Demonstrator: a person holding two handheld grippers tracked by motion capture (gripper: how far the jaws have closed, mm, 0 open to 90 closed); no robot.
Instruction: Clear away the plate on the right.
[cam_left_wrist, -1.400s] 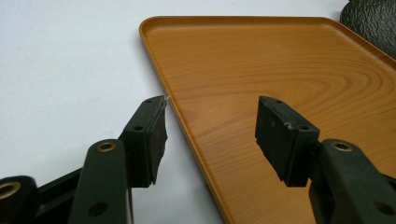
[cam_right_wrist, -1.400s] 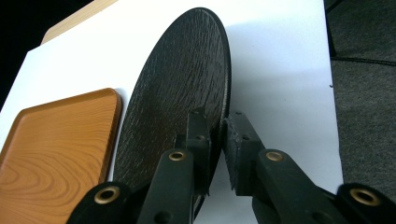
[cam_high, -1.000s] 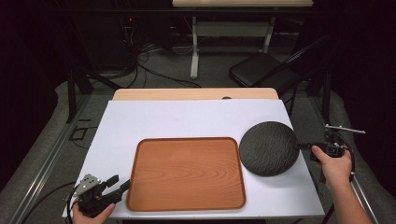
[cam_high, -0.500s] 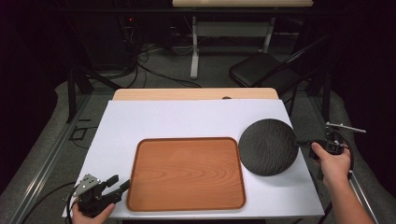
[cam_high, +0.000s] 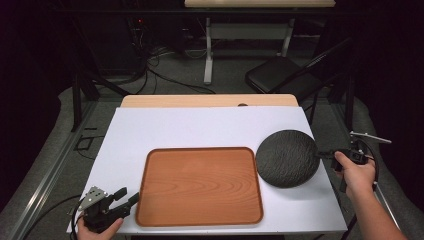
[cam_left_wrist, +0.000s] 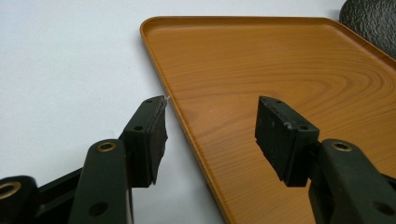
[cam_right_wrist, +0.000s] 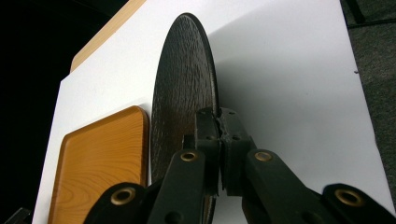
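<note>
White table sheet (cam_high: 200, 127), dark room behind. Right gripper (cam_high: 326, 154) was clamped on the near-right rim of a round, dark, rough-textured plate (cam_high: 286, 158), lifted off the sheet, flat face up, no long axis, right of the wooden tray (cam_high: 200, 186). Left gripper (cam_left_wrist: 210, 133) gaped, empty.

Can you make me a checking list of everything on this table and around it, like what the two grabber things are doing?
Surface: white table top, a bare wooden strip along its far edge.
Job's things: dark round plate, held by its rim and tipped up; wooden tray flat beside it, with nothing on it.
Clutter: nothing seen.
Grippers: right gripper shut on the plate's edge; left gripper open, jaws either side of the tray's near corner, not touching it.
Cables: one trails from the left gripper; more lie on the floor beyond the table.
Surroundings: dark room, black chair, second table's legs farther off.
</note>
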